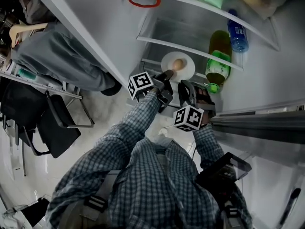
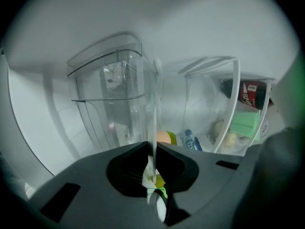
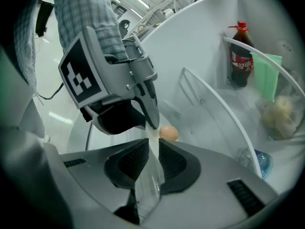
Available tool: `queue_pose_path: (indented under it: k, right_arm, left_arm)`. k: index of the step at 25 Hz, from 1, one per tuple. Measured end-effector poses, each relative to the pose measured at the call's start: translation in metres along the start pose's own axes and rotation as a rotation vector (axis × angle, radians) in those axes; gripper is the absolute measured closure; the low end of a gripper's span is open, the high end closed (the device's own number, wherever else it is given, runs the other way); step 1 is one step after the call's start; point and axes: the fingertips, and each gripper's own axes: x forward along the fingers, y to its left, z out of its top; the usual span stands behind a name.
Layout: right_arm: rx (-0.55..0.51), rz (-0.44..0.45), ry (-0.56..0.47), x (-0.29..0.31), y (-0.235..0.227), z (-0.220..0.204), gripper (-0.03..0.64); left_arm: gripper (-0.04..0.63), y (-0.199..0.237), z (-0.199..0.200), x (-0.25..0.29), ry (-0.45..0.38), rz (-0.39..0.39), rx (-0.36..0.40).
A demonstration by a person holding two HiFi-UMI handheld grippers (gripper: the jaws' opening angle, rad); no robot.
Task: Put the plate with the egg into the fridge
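White plate carries one brown egg near its centre. The plate is inside the open fridge, at the lower level, below a glass shelf. Whether its base rests on a surface cannot be told. A green bottle sits just beside the plate, on its right in the head view. A blue bottle sits beyond the green one.

Left gripper: jaws clenched on the near-left rim of the plate. The left gripper view shows the rim as a thin upright edge pinched between the two jaws, with the egg visible beyond it.

Right gripper: jaws clenched on the near rim, close beside the left gripper. The right gripper view shows the rim clamped between the ribbed jaw faces. It also shows the tip of the left gripper on the same rim, just short of the egg.

Fridge contents in the left gripper view:
- A clear drawer is to the left of the plate edge.
- A cola bottle and a green packet stand behind a white rail at the right.

Outside the fridge, a black chair stands on the pale floor at the left of the head view.
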Motion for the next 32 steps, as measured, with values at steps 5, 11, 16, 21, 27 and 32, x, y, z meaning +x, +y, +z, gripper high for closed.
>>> queue_pose_path:
  k: [5,11,16,21,27,32]
  right_arm:
    - [-0.137,0.017,0.033,0.013,0.012,-0.005,0.563]
    - [-0.285,-0.045,0.055,0.022,0.009,-0.007,0.565]
    - [-0.298,-0.045,0.074,0.024,0.005,-0.006,0.589]
    - [-0.307,-0.04,0.092,0.025,0.004,-0.007,0.591]
    - [-0.305,-0.029,0.099,0.026,0.004,-0.007,0.592]
    - [-0.307,-0.033,0.104,0.027,0.003,-0.005,0.592]
  left_arm:
    - [0.568,0.002,-0.002,0.0,0.013,0.0,-0.009]
    - [0.568,0.002,-0.004,0.0,0.022,-0.001,-0.011]
    - [0.568,0.001,-0.003,0.0,0.018,-0.016,-0.025]
    - [0.568,0.0,-0.002,0.001,0.016,-0.03,-0.034]
    - [0.566,-0.003,-0.002,-0.002,0.013,-0.053,-0.013]
    - [0.563,-0.006,-0.001,-0.003,0.012,-0.063,0.025]
